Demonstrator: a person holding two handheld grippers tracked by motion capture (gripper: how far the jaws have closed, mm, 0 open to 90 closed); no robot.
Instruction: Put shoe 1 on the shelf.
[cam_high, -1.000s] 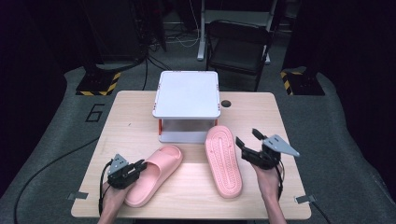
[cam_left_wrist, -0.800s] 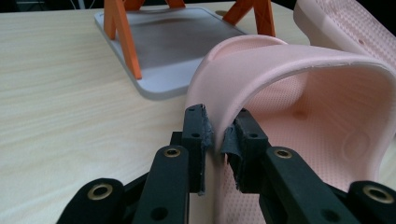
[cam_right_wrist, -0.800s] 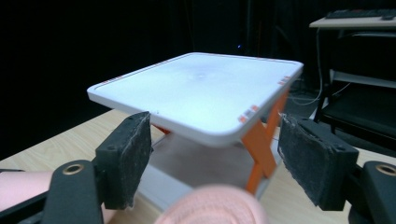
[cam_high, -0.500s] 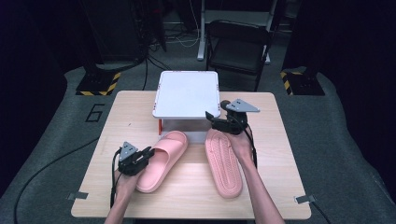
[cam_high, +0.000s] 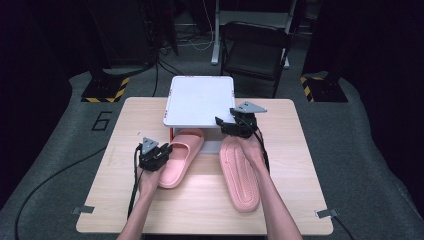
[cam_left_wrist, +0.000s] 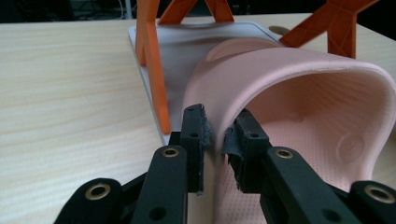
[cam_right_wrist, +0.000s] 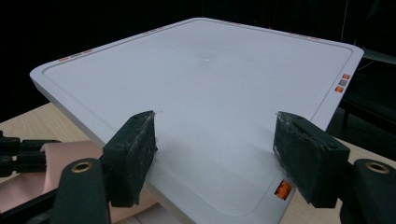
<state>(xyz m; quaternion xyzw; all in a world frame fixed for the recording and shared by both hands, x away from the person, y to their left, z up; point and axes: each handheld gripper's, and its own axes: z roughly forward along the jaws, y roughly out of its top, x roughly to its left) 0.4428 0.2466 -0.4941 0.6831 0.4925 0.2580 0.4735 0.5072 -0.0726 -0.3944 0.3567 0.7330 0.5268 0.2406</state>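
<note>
Pink slipper (cam_high: 181, 155), pinched at strap by left gripper (cam_left_wrist: 218, 140), now slid toe-first under white rack (cam_high: 200, 100); right gripper (cam_high: 234, 126), jaws wide, closing slightly, empty, now over rack corner.

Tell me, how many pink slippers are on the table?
2: one slipper is pinched by the left gripper, toe under the white shelf; the other slipper lies beside the right forearm.

surface: wooden table (cam_high: 120, 150) | on it: 2 pink slippers (cam_high: 179, 160) (cam_high: 241, 175), white rack (cam_high: 200, 100) on orange legs
</note>
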